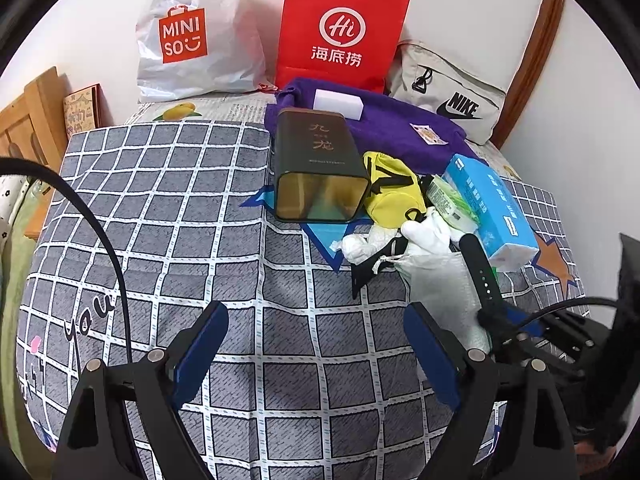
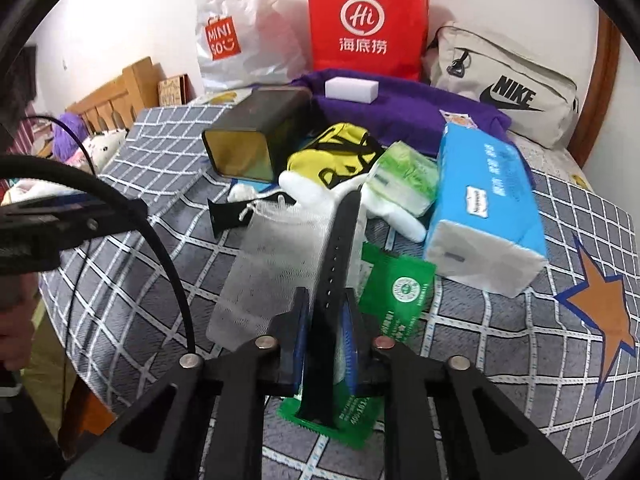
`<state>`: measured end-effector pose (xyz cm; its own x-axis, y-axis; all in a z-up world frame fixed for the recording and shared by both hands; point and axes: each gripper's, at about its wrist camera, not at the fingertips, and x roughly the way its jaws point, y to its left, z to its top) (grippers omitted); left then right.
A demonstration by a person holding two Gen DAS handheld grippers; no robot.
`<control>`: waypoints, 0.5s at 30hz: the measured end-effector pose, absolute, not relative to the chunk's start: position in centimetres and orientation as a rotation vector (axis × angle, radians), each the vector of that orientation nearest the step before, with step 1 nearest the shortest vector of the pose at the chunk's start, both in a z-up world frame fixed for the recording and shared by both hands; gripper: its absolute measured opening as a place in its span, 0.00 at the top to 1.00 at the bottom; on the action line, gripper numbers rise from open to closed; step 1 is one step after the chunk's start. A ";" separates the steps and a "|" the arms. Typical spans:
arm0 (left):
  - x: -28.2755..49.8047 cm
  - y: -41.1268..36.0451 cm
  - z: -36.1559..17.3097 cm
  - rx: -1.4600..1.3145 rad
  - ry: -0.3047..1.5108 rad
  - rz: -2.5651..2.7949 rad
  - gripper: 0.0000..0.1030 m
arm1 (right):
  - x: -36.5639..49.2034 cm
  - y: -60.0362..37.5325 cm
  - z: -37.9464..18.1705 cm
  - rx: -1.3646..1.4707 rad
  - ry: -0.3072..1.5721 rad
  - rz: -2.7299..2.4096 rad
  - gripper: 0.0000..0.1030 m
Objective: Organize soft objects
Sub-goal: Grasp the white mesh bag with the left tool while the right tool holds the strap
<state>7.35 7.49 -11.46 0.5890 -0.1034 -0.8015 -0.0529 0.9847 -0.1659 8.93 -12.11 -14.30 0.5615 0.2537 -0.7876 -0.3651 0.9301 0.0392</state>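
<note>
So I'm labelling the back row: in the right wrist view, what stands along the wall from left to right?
Miniso bag → red Haidilao bag → Nike bag.

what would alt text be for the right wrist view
The right hand-held gripper is shut on a black watch strap above a checked bedspread. Behind lie a green sachet, mesh pouch, blue tissue pack and open tin.
</note>
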 end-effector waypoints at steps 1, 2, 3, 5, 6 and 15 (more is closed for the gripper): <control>7.4 7.4 -11.6 -0.176 0.948 -0.031 0.14 | 8.8 -12.3 -14.1 -0.131 0.903 0.365 0.93; 7.4 7.3 -11.7 -0.174 0.952 -0.032 0.14 | 8.7 -12.5 -14.0 -0.130 0.901 0.362 0.93; 7.5 7.1 -11.9 -0.170 0.955 -0.035 0.14 | 8.6 -12.8 -13.9 -0.128 0.898 0.359 0.93; 7.7 6.5 -12.1 -0.156 0.964 -0.045 0.14 | 8.8 -13.2 -14.2 -0.116 0.910 0.359 0.93; 7.7 6.3 -12.1 -0.152 0.967 -0.050 0.14 | 9.0 -13.3 -14.6 -0.113 0.931 0.357 0.93; 7.9 5.2 -12.5 -0.119 0.988 -0.060 0.14 | 9.4 -12.3 -16.0 -0.194 0.938 0.335 0.61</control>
